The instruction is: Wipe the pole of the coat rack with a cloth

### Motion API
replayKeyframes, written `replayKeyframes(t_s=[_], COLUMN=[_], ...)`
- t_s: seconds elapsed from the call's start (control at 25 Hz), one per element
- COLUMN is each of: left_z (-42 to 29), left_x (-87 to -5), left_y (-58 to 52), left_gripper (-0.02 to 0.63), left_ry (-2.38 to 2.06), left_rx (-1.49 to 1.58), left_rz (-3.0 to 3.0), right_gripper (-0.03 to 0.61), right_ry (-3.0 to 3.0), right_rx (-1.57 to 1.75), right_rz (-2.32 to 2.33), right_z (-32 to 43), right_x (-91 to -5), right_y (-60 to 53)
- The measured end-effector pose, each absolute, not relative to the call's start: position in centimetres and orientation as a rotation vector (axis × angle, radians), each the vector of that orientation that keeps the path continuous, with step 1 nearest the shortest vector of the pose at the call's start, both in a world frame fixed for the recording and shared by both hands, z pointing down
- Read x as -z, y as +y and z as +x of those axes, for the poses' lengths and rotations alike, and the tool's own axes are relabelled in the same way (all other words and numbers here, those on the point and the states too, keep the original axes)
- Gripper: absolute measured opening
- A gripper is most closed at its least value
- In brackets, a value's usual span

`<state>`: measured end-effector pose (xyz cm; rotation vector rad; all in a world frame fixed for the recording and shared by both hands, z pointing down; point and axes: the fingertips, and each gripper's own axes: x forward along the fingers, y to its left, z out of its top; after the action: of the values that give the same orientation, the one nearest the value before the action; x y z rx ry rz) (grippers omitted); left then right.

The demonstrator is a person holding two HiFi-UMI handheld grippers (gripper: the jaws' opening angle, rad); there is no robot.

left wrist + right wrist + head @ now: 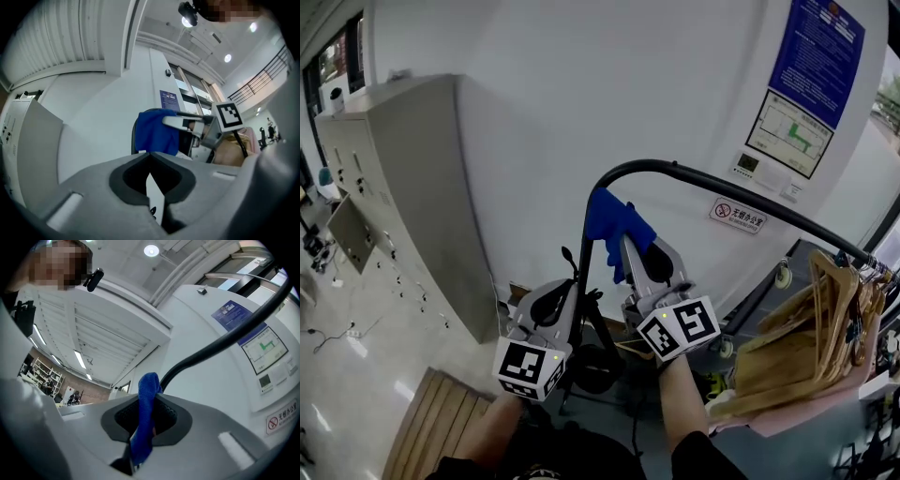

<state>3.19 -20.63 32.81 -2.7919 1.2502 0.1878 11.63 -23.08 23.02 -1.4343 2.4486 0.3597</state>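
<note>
Two handheld grippers point up toward the black curved metal pole (pixel 741 192) of the coat rack, which rises in front of a white wall (pixel 581 84) and bends off to the right. The right gripper (pixel 146 416) is clenched on a blue fabric cloth (pixel 607 217), which stands up between its jaws. In the head view the cloth lies against the pole at the bend, bunched around its upper left part. The left gripper (pixel 150 173) sits lower and to the left, apart from the cloth, its jaws drawn together with only a thin pale sliver between them and nothing held. A bundle of pale wooden hangers (pixel 811 337) hangs further right along the pole. A tall grey metal cabinet (pixel 403 187) stands against the wall to the left, and a blue printed poster (pixel 816 47) is fixed on the wall at upper right.
</note>
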Motion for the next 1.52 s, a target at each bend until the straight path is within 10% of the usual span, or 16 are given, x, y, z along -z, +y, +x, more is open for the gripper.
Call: replayKeyframes(t_s=[0.6,1.52], left_z=[3.5,0.5], left_x=[-33.1,-34.6], left_y=[-21.5,-21.6], left_gripper=[0.005,0.005], left_ry=[1.259,1.362], left_rx=[-0.151,-0.183], left_rz=[-2.781,-2.790], right_gripper=[0.040,0.040], right_ry=[2.358,2.790], right_rx=[-0.290,-0.299], right_rz=[-1.471,-1.588], right_z=[14.0,6.6], right_x=[-18.3,-36.9], right_y=[-29.5,-29.8])
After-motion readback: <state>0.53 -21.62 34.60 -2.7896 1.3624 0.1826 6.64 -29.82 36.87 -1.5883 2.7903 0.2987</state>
